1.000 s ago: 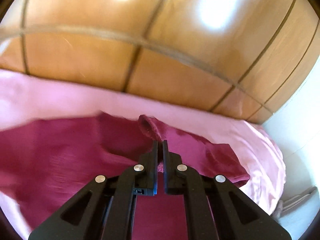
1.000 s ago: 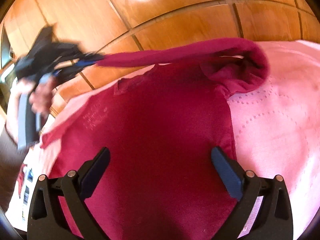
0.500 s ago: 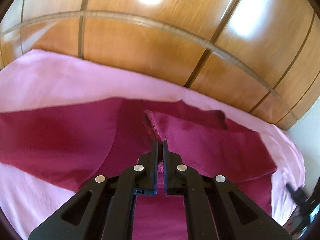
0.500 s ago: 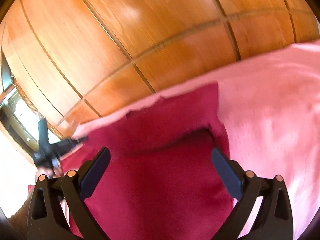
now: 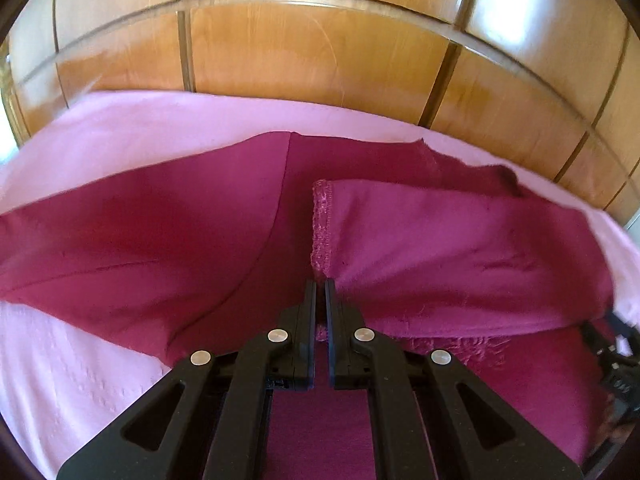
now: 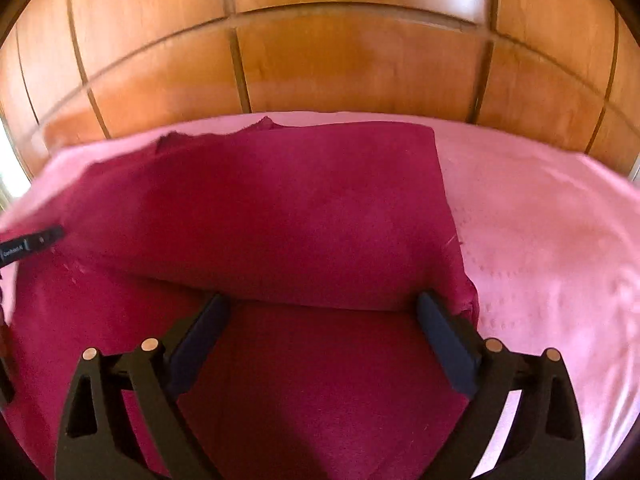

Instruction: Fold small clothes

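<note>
Sleeve [image 5: 460,256], raised a second ago, now lies across the garment [image 6: 280,216], left tool [image 5: 319,286] pinching its cuff.

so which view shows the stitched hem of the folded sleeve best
The left wrist view: the stitched hem runs sharp and close just beyond the shut left gripper. The right wrist view shows only the sleeve's smooth, blurred top; no hem is visible there.

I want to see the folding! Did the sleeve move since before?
Yes. The sleeve came down from in front of the wooden wall and now lies across the shirt.
</note>
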### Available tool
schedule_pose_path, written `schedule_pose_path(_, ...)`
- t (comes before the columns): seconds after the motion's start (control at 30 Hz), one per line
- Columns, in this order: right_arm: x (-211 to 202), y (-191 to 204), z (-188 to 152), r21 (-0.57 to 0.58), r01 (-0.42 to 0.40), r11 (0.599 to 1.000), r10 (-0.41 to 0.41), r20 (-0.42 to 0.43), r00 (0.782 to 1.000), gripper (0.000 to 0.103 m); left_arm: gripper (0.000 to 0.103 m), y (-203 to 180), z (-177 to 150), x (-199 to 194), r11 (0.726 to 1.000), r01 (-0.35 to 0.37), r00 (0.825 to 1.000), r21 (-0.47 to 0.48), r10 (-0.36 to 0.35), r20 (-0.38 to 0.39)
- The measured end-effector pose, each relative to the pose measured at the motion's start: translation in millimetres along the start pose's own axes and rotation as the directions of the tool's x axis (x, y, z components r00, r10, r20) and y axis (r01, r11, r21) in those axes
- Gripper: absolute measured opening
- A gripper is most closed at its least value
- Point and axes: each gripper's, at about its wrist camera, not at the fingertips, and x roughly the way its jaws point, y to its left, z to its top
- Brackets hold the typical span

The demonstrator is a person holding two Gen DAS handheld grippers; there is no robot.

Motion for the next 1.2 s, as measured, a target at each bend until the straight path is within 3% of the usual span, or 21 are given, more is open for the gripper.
schedule_pose_path(0.1, -0.3, -0.4, -2.5, -0.003, 0.005, 1.000, -0.005, 0.001, 1.000, 0.101, 0.003, -3.1, -3.5, -3.2, 1.000, -0.022, 1.000, 0.012, 0.022, 0.017)
schedule_pose_path(0.17, -1.6, 0.2, -3.7, -0.006, 0.009, 1.000, -0.009, 0.002, 1.000, 0.101, 0.014, 7.0, -4.2, -5.9, 0.999, -0.004, 1.000, -0.051, 0.005, 0.021)
schedule_pose_path(0.23, 3.5, 0.4, 0.0, -0.003, 0.008, 1.000, -0.008, 0.002, 1.000, 0.101, 0.035, 19.9, -5.4, -11.4, 0.993, 0.013, 0.999, -0.118, -0.010, 0.030)
schedule_pose_path(0.27, 3.1, 0.1, -0.6, -0.003, 0.008, 1.000, -0.008, 0.004, 1.000, 0.101, 0.037, 26.4, -6.4, -16.0, 0.989, 0.027, 0.999, -0.148, -0.022, 0.038)
schedule_pose_path(0.47, 3.7, 4.2, 1.8, -0.003, 0.015, 1.000, -0.015, 0.001, 1.000, 0.101, 0.039, 81.4, -21.8, -50.9, 0.953, 0.065, 0.995, -0.297, -0.039, 0.091)
schedule_pose_path(0.53, 3.5, 4.8, 2.7, -0.006, 0.019, 1.000, -0.019, -0.001, 1.000, 0.101, 0.042, 115.1, -31.7, -61.2, 0.918, 0.079, 0.993, -0.388, -0.038, 0.112)
schedule_pose_path(0.57, 3.8, 5.6, 3.0, -0.008, 0.023, 1.000, -0.023, -0.002, 1.000, 0.101, 0.049, 138.1, -39.4, -67.3, 0.889, 0.062, 0.993, -0.454, -0.009, 0.119)
schedule_pose_path(0.6, 3.9, 7.3, 2.8, -0.013, 0.032, 0.999, -0.032, -0.004, 0.999, 0.101, 0.066, 150.9, -43.9, -70.2, 0.869, 0.048, 0.992, -0.493, 0.016, 0.124)
schedule_pose_path(0.63, 4.1, 8.9, 2.9, -0.018, 0.039, 0.999, -0.039, -0.004, 0.999, 0.101, 0.069, 178.9, -54.2, -77.3, 0.822, 0.037, 0.988, -0.569, 0.054, 0.142)
schedule_pose_path(0.7, 4.6, 10.6, 2.7, -0.021, 0.044, 0.999, -0.044, -0.003, 0.999, 0.101, 0.069, 214.1, -67.0, -83.9, 0.753, 0.040, 0.986, -0.656, 0.075, 0.146)
schedule_pose_path(0.83, 4.0, 10.9, 1.8, -0.019, 0.044, 0.999, -0.044, -0.001, 0.999, 0.101, 0.069, 291.9, -89.2, -99.3, 0.592, 0.080, 0.983, -0.802, 0.088, 0.163)
schedule_pose_path(0.97, 3.5, 11.6, 1.2, -0.021, 0.049, 0.999, -0.049, 0.002, 0.999, 0.101, 0.063, 349.3, -94.7, -112.8, 0.464, 0.098, 0.972, -0.880, 0.144, 0.184)
schedule_pose_path(1.0, 3.4, 11.9, 1.1, -0.021, 0.050, 0.999, -0.050, 0.002, 0.999, 0.101, 0.055, 357.6, -93.8, -114.1, 0.450, 0.096, 0.970, -0.888, 0.157, 0.184)
schedule_pose_path(1.1, 3.5, 12.4, 0.6, -0.023, 0.054, 0.998, -0.054, 0.004, 0.999, 0.101, 0.048, 382.8, -87.9, -109.6, 0.420, 0.058, 0.971, -0.906, 0.187, 0.149)
schedule_pose_path(1.2, 3.6, 12.1, 0.7, -0.022, 0.053, 0.998, -0.052, 0.005, 0.999, 0.101, 0.044, 391.4, -77.6, -100.9, 0.423, 0.024, 0.973, -0.906, 0.199, 0.119)
